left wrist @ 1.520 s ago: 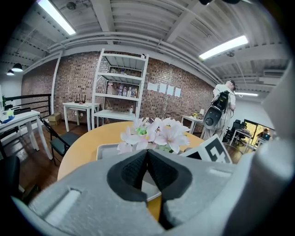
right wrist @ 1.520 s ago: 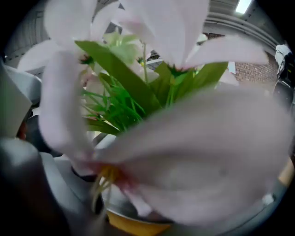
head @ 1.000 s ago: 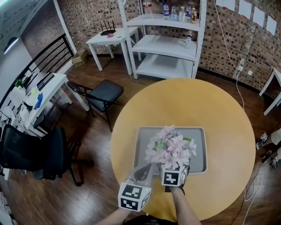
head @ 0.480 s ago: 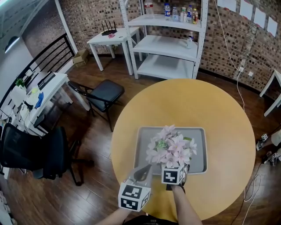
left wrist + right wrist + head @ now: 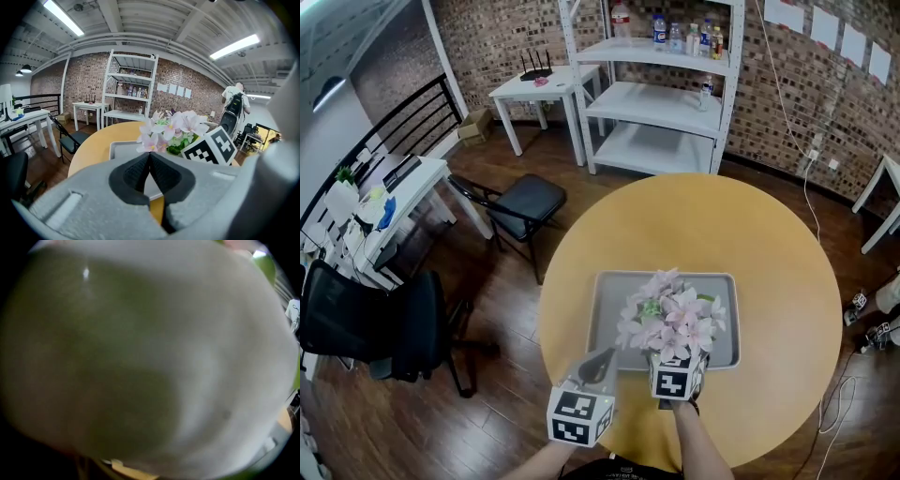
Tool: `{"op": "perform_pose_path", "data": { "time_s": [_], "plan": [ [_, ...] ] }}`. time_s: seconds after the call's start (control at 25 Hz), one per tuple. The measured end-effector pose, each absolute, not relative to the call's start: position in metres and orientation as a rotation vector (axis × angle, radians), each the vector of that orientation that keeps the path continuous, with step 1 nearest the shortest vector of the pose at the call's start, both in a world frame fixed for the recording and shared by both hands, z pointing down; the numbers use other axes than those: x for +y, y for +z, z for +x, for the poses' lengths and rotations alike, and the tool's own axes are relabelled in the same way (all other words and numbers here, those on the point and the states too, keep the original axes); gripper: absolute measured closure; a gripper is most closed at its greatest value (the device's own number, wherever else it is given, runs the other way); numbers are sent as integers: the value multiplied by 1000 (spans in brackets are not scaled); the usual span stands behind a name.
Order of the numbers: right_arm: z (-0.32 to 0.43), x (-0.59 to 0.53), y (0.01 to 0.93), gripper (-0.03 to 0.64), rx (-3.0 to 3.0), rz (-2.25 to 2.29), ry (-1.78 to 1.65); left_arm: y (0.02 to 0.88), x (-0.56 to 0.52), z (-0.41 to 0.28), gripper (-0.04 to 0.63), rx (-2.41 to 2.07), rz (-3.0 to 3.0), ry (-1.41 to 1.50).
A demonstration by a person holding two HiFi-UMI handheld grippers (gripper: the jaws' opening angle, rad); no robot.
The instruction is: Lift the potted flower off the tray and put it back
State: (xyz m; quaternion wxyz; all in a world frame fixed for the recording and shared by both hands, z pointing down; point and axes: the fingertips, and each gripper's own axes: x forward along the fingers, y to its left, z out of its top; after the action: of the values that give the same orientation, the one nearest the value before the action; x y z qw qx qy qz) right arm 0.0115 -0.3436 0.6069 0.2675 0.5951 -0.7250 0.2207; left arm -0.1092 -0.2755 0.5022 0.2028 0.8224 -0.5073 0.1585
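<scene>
The potted flower (image 5: 670,317), a bunch of pale pink blooms, stands on the grey tray (image 5: 609,309) at the near side of the round yellow table (image 5: 694,225). My right gripper (image 5: 677,367) reaches in under the blooms from the near edge. Its white pot (image 5: 150,357) fills the right gripper view between the jaws, which are closed on it; the pads are hidden. My left gripper (image 5: 150,154) is shut and empty, and hovers at the tray's near left corner (image 5: 600,361). In the left gripper view the flower (image 5: 173,129) is just right of the tips.
A black folding chair (image 5: 520,202) and a black office chair (image 5: 366,323) stand left of the table. White shelving (image 5: 661,94) with bottles and a small white table (image 5: 539,82) line the brick wall behind. A person with a backpack (image 5: 234,101) stands far off.
</scene>
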Motion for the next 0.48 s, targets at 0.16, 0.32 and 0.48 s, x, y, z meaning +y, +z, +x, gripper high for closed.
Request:
{"op": "perform_pose_path", "data": {
  "time_s": [0.16, 0.32, 0.48],
  "plan": [
    [21, -329, 593, 78, -1961, 1625, 592, 499, -270, -110, 592, -1430, 2300, 431],
    [32, -314, 567, 78, -1987, 1656, 550, 496, -265, -103, 591, -1437, 2318, 413],
    [41, -300, 544, 78, -2014, 1681, 509, 494, -260, -99, 591, -1448, 2327, 397]
  ]
}}
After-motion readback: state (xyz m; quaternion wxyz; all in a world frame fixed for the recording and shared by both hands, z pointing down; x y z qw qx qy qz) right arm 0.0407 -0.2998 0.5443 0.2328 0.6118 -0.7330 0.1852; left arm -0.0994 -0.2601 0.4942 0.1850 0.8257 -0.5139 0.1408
